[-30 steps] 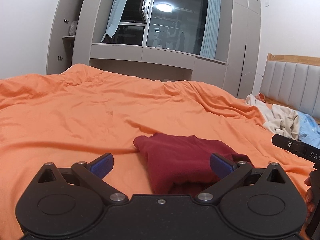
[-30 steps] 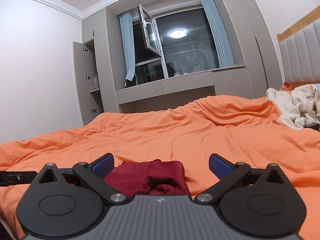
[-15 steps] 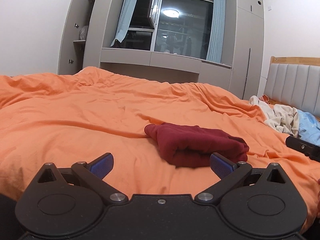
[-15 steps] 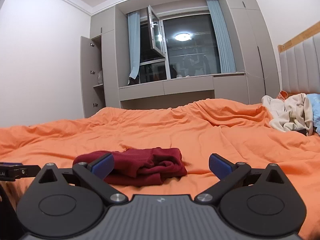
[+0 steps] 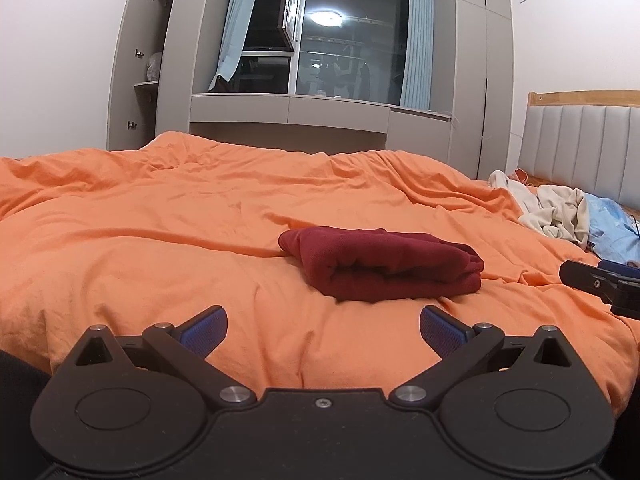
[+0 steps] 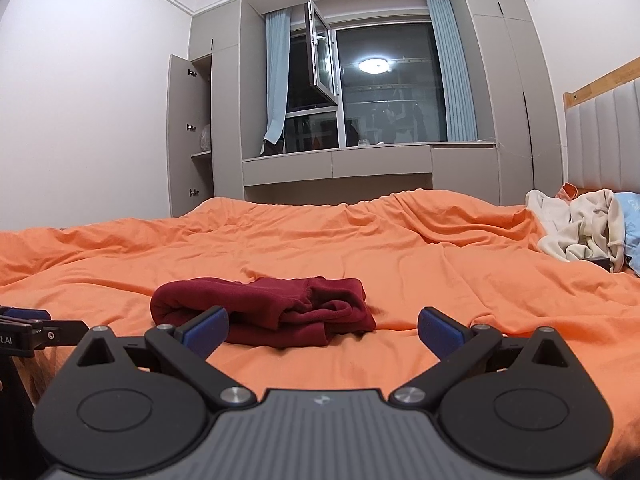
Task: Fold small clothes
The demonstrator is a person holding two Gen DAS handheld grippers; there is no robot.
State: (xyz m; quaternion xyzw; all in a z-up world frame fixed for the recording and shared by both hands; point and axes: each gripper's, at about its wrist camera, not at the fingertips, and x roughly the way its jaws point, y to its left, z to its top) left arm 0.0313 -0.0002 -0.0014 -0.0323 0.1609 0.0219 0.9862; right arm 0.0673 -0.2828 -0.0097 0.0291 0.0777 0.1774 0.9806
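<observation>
A folded dark red garment (image 5: 384, 266) lies on the orange bed cover (image 5: 160, 240); it also shows in the right wrist view (image 6: 272, 308). My left gripper (image 5: 323, 330) is open and empty, a short way back from the garment. My right gripper (image 6: 323, 330) is open and empty, also short of the garment, which lies ahead and to its left. The right gripper's tip shows at the right edge of the left wrist view (image 5: 600, 284), and the left gripper's tip shows at the left edge of the right wrist view (image 6: 32, 328).
A pile of cream and light blue clothes (image 5: 560, 212) lies near the padded headboard (image 5: 584, 148) on the right; it also shows in the right wrist view (image 6: 580, 228). Grey cabinets and a window (image 5: 340, 48) stand beyond the bed. An open cabinet door (image 6: 180, 132) is at the left.
Both grippers have pulled back and away from the red garment, which now lies folded on the cover farther ahead. Both stayed open.
</observation>
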